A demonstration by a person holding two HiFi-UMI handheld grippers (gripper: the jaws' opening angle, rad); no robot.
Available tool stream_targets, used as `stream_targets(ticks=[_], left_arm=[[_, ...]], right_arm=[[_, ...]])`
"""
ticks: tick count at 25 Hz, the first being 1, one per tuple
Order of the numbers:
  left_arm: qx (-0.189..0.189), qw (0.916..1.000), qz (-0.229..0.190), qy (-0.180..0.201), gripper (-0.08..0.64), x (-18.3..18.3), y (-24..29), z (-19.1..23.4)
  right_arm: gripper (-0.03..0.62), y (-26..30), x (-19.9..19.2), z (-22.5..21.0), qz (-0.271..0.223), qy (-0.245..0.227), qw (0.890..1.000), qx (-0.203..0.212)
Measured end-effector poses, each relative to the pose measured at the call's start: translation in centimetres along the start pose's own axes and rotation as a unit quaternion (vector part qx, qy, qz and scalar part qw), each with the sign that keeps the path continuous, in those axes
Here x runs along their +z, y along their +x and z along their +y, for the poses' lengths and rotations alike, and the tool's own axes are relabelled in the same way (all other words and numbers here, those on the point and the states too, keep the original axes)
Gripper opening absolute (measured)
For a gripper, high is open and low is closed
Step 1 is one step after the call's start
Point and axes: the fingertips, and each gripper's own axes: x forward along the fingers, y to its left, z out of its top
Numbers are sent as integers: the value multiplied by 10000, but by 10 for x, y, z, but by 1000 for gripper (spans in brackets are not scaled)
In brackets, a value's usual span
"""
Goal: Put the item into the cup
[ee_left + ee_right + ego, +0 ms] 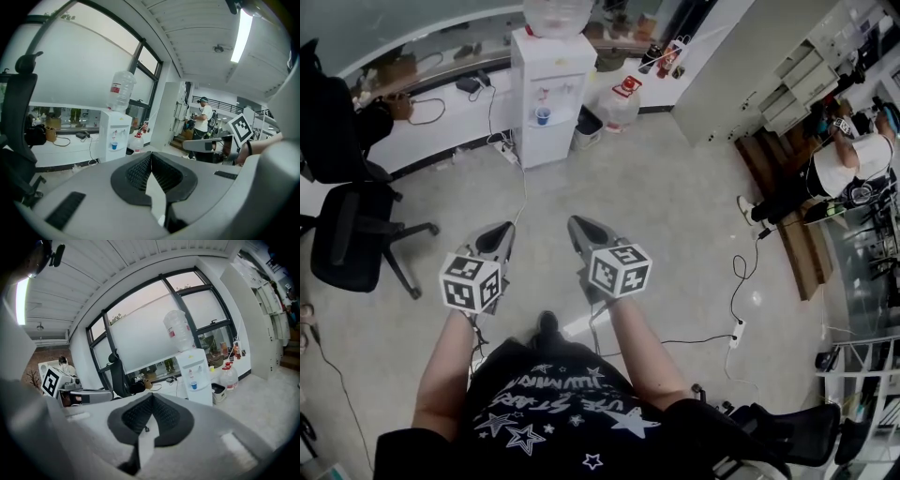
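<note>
A small blue cup (543, 115) stands in the tap recess of a white water dispenser (553, 94) across the floor; it shows too in the left gripper view (114, 146) and the right gripper view (193, 386). No loose item is in sight. My left gripper (500, 232) and right gripper (578, 227) are held side by side in the air over the floor, pointing toward the dispenser and far from it. Both are shut, jaw tips meeting with nothing between them (151, 155) (152, 395).
A black office chair (356, 234) stands at the left. A water jug (623, 103) and a bin (589, 122) sit beside the dispenser. A person (844, 169) stands at the right by wooden steps (787, 216). A power strip with its cable (736, 333) lies on the floor.
</note>
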Motion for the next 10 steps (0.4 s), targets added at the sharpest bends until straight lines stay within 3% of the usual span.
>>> stream_targets(ticks=[10], left_arm=[[-45,9999,-61,-89,6,-6,-34,14]], right_arm=[[0,-2,-8,34,59,-109,9999,-89]])
